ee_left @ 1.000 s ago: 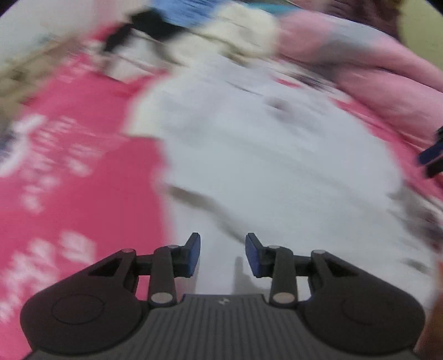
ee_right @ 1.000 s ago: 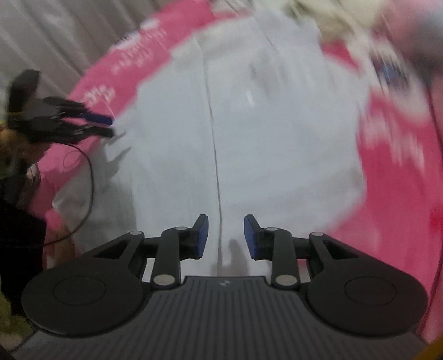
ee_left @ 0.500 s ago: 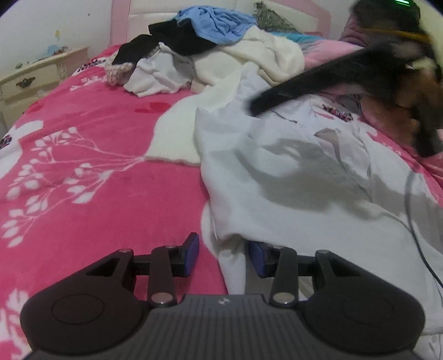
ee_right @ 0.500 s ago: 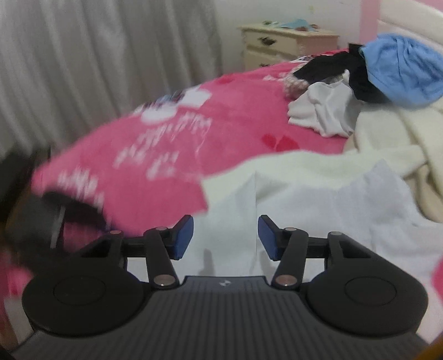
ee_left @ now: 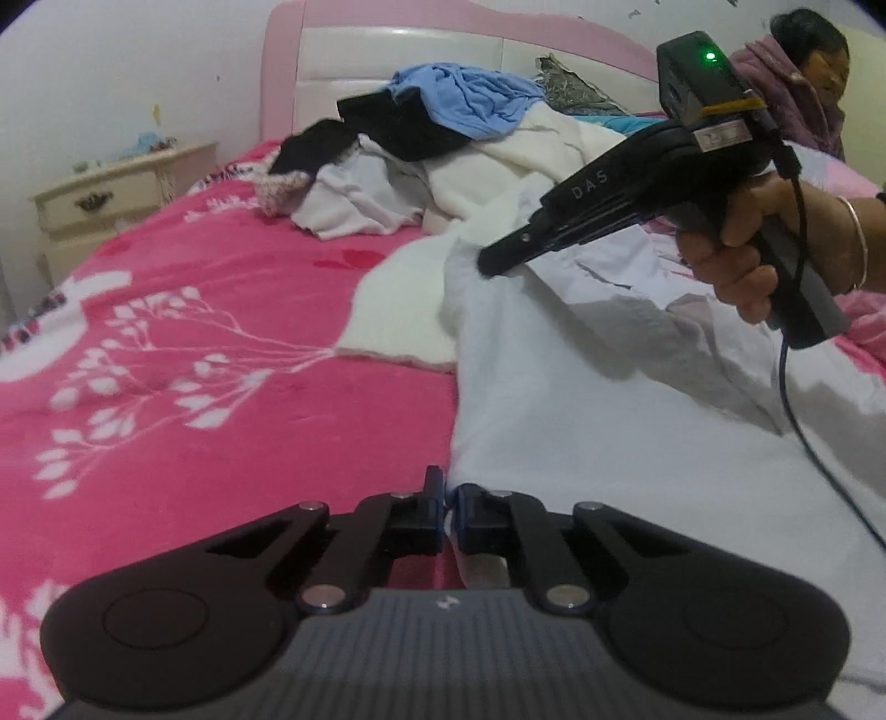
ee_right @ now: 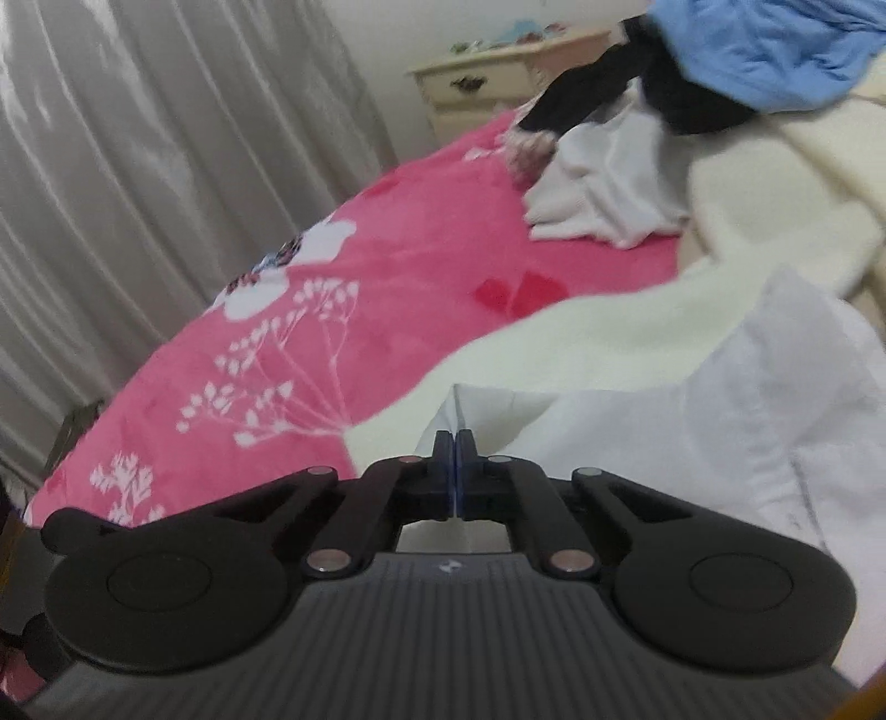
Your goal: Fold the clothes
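Note:
A white shirt (ee_left: 609, 432) lies spread over the right half of the pink bed. My left gripper (ee_left: 448, 498) is shut on its near left edge, low against the bedcover. Farther along the same edge, a hand (ee_left: 736, 266) holds my right gripper (ee_left: 490, 265), whose tip meets the shirt's far left part. In the right wrist view that gripper (ee_right: 454, 457) is shut on a raised corner of the white shirt (ee_right: 720, 443), with the fabric standing up just ahead of the fingertips. A cream fleece (ee_right: 554, 343) lies under that end of the shirt.
A pile of clothes sits by the pink headboard (ee_left: 443, 33): a blue garment (ee_left: 470, 97), a black one (ee_left: 398, 127) and a white one (ee_left: 354, 205). A nightstand (ee_left: 111, 205) stands at the left, curtains (ee_right: 138, 166) beyond the bed. A person (ee_left: 803, 83) sits at the far right.
Both grippers were open over the shirt; now each has shut on the shirt's left edge. The right gripper has moved up to the shirt's far end.

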`<state>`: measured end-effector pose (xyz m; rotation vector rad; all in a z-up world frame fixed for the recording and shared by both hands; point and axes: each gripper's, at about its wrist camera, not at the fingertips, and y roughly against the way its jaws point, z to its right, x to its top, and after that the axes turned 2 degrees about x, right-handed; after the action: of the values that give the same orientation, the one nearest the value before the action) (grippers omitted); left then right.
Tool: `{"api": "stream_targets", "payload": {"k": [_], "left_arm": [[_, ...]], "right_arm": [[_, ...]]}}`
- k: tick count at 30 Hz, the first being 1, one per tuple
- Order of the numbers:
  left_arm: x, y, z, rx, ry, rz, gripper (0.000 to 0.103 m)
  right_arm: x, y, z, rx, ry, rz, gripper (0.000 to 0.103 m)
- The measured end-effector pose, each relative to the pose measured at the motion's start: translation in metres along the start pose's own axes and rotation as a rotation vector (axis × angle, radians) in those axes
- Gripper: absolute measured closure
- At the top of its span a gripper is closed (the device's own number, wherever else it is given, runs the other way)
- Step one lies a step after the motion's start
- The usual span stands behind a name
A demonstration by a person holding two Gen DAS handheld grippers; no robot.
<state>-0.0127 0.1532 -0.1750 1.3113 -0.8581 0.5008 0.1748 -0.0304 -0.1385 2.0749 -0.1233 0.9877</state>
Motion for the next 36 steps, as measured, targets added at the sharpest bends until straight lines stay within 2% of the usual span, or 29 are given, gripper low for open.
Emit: {"api": "stream_targets", "payload": {"k": [6,9,10,11,13,14,16,18,19,21,23,26,27,29,31,32,33,36], "left_arm": [[-0.007,0.001,0.003,0.023,-0.042,-0.011,0.097],[-0.007,0.004,0.003,0.032,-0.057,-0.019,0.091],[-0.006,0.006,0.001,0.032,-0.056,-0.027,0.085],[-0.004,0.008,-0.001,0.036,-0.052,-0.037,0.075],[-0.001,0.015,-0.008,0.053,-0.030,-0.055,0.061],[0.001,0.019,-0.012,0.061,-0.015,-0.063,0.060],[0.007,0.028,-0.024,0.077,0.051,-0.072,0.060],[0.015,0.035,-0.034,0.059,0.133,-0.057,0.060],[0.021,0.037,-0.036,0.032,0.169,-0.043,0.060],[0.031,0.027,-0.029,-0.042,0.193,-0.064,0.057],[0.036,0.013,-0.015,-0.090,0.192,-0.107,0.057],[0.035,-0.005,0.004,-0.102,0.180,-0.173,0.057],[0.034,-0.006,0.004,-0.091,0.188,-0.178,0.057],[0.032,-0.004,0.001,-0.075,0.216,-0.177,0.056],[0.033,0.001,-0.008,-0.053,0.251,-0.167,0.053],[0.035,0.003,-0.012,-0.037,0.268,-0.163,0.053],[0.037,0.006,-0.016,-0.018,0.284,-0.160,0.053],[0.044,0.020,-0.027,0.048,0.333,-0.138,0.050]], "right_arm": [[0.000,-0.002,0.012,-0.103,0.015,0.039,0.102],[0.002,-0.003,0.016,-0.160,0.027,0.063,0.099],[0.003,0.000,0.017,-0.163,0.030,0.071,0.099],[0.006,0.007,0.017,-0.144,0.032,0.081,0.099],[0.013,0.021,0.016,-0.104,0.037,0.101,0.099],[0.015,0.023,0.014,-0.073,0.044,0.092,0.099],[0.015,0.016,0.005,0.027,0.073,0.014,0.099],[0.014,0.005,-0.004,0.114,0.100,-0.066,0.099],[0.010,-0.009,-0.009,0.116,0.110,-0.109,0.099],[0.005,-0.036,-0.010,0.061,0.102,-0.168,0.099],[0.006,-0.052,-0.002,0.000,0.025,-0.164,0.101],[0.019,-0.017,0.011,-0.075,-0.079,-0.078,0.097],[0.024,-0.003,0.015,-0.104,-0.106,-0.051,0.097],[0.032,0.028,0.023,-0.161,-0.157,0.000,0.090],[0.033,0.077,0.031,-0.211,-0.197,0.034,0.068],[0.030,0.102,0.032,-0.244,-0.216,0.048,0.062],[0.026,0.125,0.032,-0.276,-0.236,0.052,0.055],[0.009,0.174,0.017,-0.362,-0.286,-0.017,0.050]]}}
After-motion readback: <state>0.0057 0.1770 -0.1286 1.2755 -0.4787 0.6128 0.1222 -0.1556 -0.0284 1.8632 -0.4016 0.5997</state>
